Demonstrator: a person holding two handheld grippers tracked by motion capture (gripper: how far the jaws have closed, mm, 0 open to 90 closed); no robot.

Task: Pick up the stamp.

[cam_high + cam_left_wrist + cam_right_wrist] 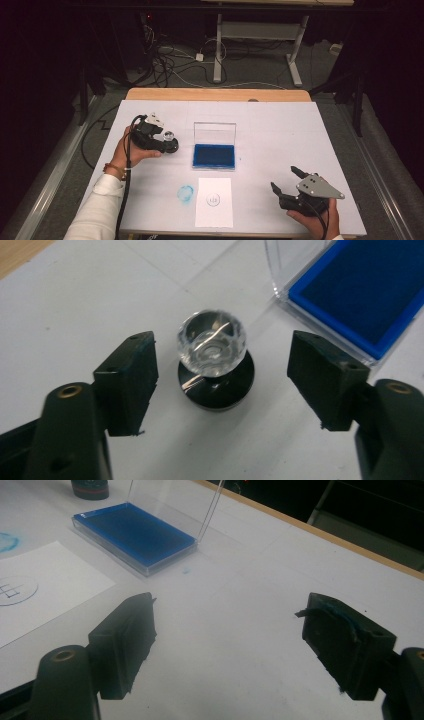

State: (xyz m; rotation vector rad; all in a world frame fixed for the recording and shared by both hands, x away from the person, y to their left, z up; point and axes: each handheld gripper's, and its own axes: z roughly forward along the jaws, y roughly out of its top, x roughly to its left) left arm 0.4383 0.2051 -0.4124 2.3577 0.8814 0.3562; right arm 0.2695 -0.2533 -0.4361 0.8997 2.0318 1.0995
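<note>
The desk [280, 125], white-topped with a wooden strip along its far edge, carries everything I am working with. Near its middle sits the ink pad [214, 156], blue face up with its clear lid standing open at the back, so the pad is ready for a stamp to be pressed into it. Toward the near edge, just in front of the pad, lies the sheet of paper [214, 202] bearing one round printed mark, placed flat where an impression can be made; a blue ink smudge [185, 194] stains the desk just to its left.

My right gripper [285, 182] rests near the near right corner, well apart from everything, jaws spread wide with nothing between them; I judge it is parked out of the way.

My left gripper [171, 142] is at the left of the ink pad, toward the left edge of the desk. The stamp [214, 365], a black round base with a clear faceted knob, stands upright on the desk between its jaws. The jaws flank the knob on both sides with clear gaps, released, not pressing on it. I judge the upright knob is there to be pinched.
</note>
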